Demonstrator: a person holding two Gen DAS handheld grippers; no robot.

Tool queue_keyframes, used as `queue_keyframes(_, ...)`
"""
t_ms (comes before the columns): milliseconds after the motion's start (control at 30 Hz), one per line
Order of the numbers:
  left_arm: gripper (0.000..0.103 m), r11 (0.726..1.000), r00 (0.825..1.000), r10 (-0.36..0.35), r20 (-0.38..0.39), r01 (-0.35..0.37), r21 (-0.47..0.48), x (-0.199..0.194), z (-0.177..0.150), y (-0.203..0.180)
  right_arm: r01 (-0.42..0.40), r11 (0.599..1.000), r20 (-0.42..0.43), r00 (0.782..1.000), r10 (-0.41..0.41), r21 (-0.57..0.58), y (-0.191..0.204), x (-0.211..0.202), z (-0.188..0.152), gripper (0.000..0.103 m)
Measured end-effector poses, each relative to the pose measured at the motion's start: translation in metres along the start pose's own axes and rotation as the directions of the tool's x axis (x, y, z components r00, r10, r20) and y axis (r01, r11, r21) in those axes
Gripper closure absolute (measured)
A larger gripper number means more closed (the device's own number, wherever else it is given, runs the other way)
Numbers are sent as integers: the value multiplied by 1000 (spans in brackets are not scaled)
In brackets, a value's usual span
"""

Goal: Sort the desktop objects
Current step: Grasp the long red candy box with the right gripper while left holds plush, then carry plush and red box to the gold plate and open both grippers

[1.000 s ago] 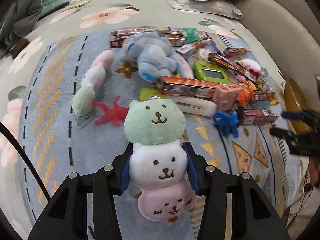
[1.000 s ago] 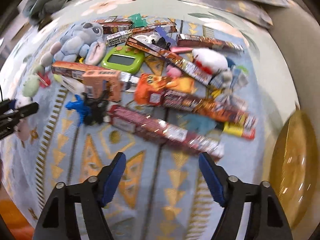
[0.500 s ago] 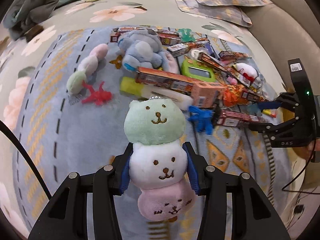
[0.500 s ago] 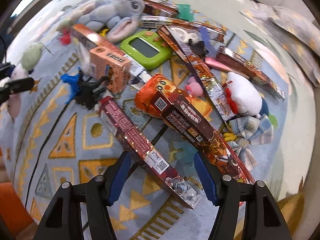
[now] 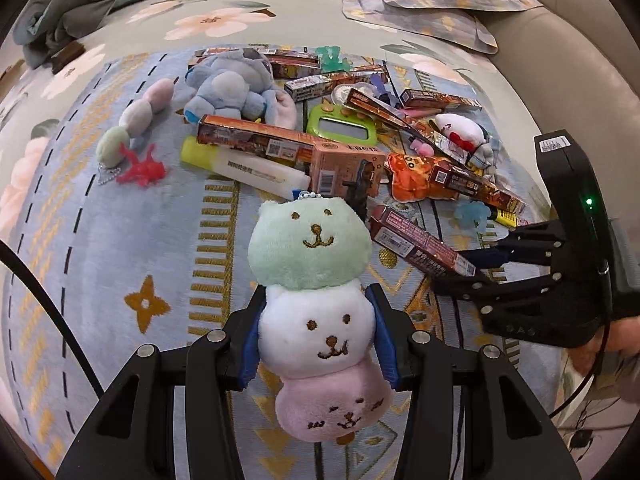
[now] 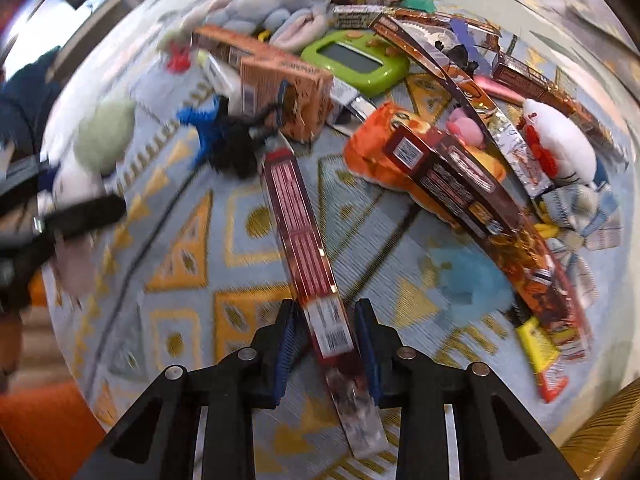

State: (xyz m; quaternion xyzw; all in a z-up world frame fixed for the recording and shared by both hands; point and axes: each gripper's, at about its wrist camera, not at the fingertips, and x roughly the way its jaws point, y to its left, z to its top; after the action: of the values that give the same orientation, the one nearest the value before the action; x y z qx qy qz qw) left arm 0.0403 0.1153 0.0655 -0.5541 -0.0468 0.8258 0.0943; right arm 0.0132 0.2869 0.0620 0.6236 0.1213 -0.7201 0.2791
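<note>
red box (image 6: 308,264) between right claw (image 6: 326,344) pads

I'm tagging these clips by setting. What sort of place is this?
Probably a bedroom: the clutter lies on a patterned rug spread over a floral bedspread, with a pillow beyond and a padded headboard alongside.

My right tool (image 6: 326,344) points steeply down at the patterned rug (image 6: 192,240), and its jaws have just been closing around the near end of a long red box (image 6: 298,224). The blue pads (image 6: 286,346) sit at either side of the box, though blur keeps me from telling whether they press it. The box runs away from me toward a black toy figure (image 6: 234,148) and an orange carton (image 6: 288,96). Right of it lies an orange plush (image 6: 372,148) under a dark snack box (image 6: 448,176). A green handheld device (image 6: 356,64) sits further back. My left tool (image 6: 76,216) shows blurred at the left edge.
</note>
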Motion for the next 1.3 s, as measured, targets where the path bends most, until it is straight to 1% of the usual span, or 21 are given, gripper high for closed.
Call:
queue_keyframes(33, 59, 1000, 1000, 3, 0, -3, 3, -1, -1, -2, -21, 1000, 11, 1000, 21, 5, 4, -1, -3, 84)
queue_keyframes(67, 59, 1000, 1000, 7, 0, -7, 10, -2, -2, -4, -44, 999, 14, 999, 43, 12, 11, 6, -6, 86)
queue_keyframes(167, 59, 999, 1000, 10, -5, -10, 33, -6, -6, -10, -88, 995, 22, 996, 87, 39, 11, 1, -25, 86)
queue_keyframes(233, 59, 999, 1000, 7, -10, -6, 50, -9, -9, -14, -116, 991, 32, 993, 114, 70, 23, -10, -58, 86)
queue_keyframes(367, 59, 995, 999, -28, -39, 31, 94, -16, -15, -31, -194, 965, 64, 981, 186, 174, 28, -36, -100, 86)
queue_keyframes(467, 59, 987, 995, -79, -57, 86, 139, -19, -14, -55, -206, 944, 110, 977, 183, 259, 18, -65, -125, 86)
queue_keyframes(533, 59, 977, 991, -119, -61, 127, 170, -21, -11, -78, -215, 919, 150, 973, 174, 329, 21, -80, -125, 86)
queue_keyframes(633, 59, 957, 980, -185, -68, 196, 214, -23, -3, -116, -220, 853, 229, 966, 122, 474, -14, -117, -157, 86)
queue_keyframes(733, 59, 924, 959, -268, -91, 282, 259, -24, 6, -162, -203, 777, 287, 958, 30, 596, -59, -154, -196, 86)
queue_keyframes(833, 59, 882, 927, -355, -123, 376, 283, -23, 11, -209, -184, 673, 311, 948, -71, 716, -96, -176, -227, 86)
queue_keyframes(867, 59, 873, 920, -372, -124, 392, 289, -23, 13, -219, -179, 641, 313, 944, -100, 746, -111, -186, -242, 86)
queue_keyframes(933, 59, 842, 901, -416, -125, 434, 321, -21, 19, -253, -178, 604, 317, 939, -131, 776, -125, -192, -252, 86)
queue_keyframes(1000, 59, 818, 883, -452, -128, 467, 337, -18, 28, -279, -160, 587, 304, 940, -155, 794, -134, -198, -257, 86)
queue_keyframes(1067, 59, 797, 867, -477, -143, 495, 347, -11, 38, -300, -142, 572, 299, 935, -190, 808, -142, -204, -259, 86)
queue_keyframes(1100, 55, 789, 859, -488, -153, 509, 343, -8, 40, -307, -145, 549, 302, 931, -206, 823, -148, -206, -261, 86)
queue_keyframes(1133, 52, 779, 842, -508, -181, 539, 322, 1, 45, -316, -167, 513, 315, 924, -218, 842, -154, -207, -265, 86)
queue_keyframes(1167, 51, 777, 833, -512, -208, 553, 300, 10, 48, -320, -193, 480, 332, 917, -223, 856, -157, -207, -273, 85)
queue_keyframes(1200, 51, 779, 815, -516, -263, 574, 252, 24, 51, -325, -226, 433, 346, 912, -221, 872, -163, -207, -282, 71)
queue_keyframes(1233, 51, 782, 800, -518, -302, 586, 212, 34, 52, -326, -248, 402, 358, 906, -225, 881, -167, -209, -293, 62)
queue_keyframes(1267, 51, 785, 779, -526, -341, 599, 160, 46, 53, -326, -246, 387, 356, 902, -243, 889, -169, -212, -302, 62)
queue_keyframes(1300, 51, 787, 771, -530, -353, 602, 133, 51, 53, -324, -237, 383, 349, 901, -257, 893, -168, -211, -304, 61)
